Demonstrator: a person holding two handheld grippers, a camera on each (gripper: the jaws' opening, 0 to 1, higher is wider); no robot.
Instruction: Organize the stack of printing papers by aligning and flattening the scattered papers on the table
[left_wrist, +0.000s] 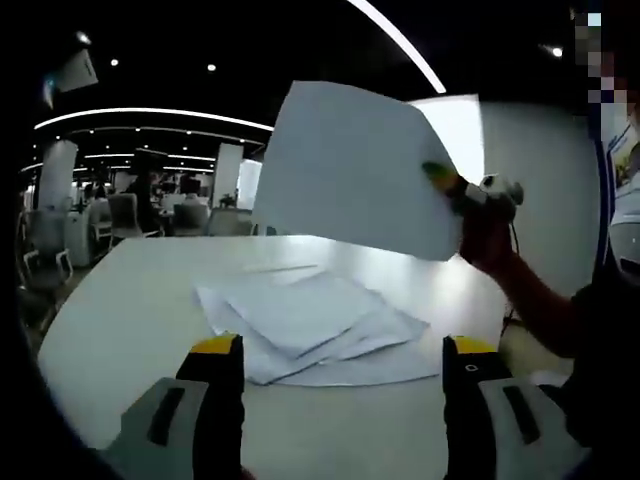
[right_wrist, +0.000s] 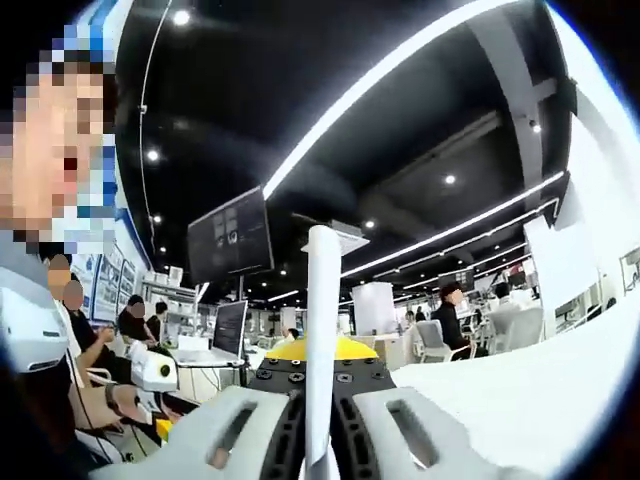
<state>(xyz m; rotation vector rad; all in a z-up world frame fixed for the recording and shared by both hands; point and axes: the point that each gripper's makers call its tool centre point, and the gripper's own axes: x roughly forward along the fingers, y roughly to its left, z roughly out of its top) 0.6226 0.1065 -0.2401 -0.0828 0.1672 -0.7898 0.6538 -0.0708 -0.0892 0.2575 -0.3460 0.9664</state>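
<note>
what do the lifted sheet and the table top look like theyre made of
Lifted sheet: thin white matte paper, seen edge-on between the right tongs. Table top: smooth pale surface with soft glare, probably laminate.

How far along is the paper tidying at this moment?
Early stage. Nothing is aligned: the scattered papers lie fanned on the white table. In hand: the right hand-held gripper is shut on one lifted sheet. The left hand-held gripper is open.

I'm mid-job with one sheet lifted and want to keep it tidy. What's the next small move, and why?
Probably lower the white paper sheet, clamped in the right tool, onto the fanned pile of white papers on the white table, edges matched. The left tool is open and could steady the pile.
</note>
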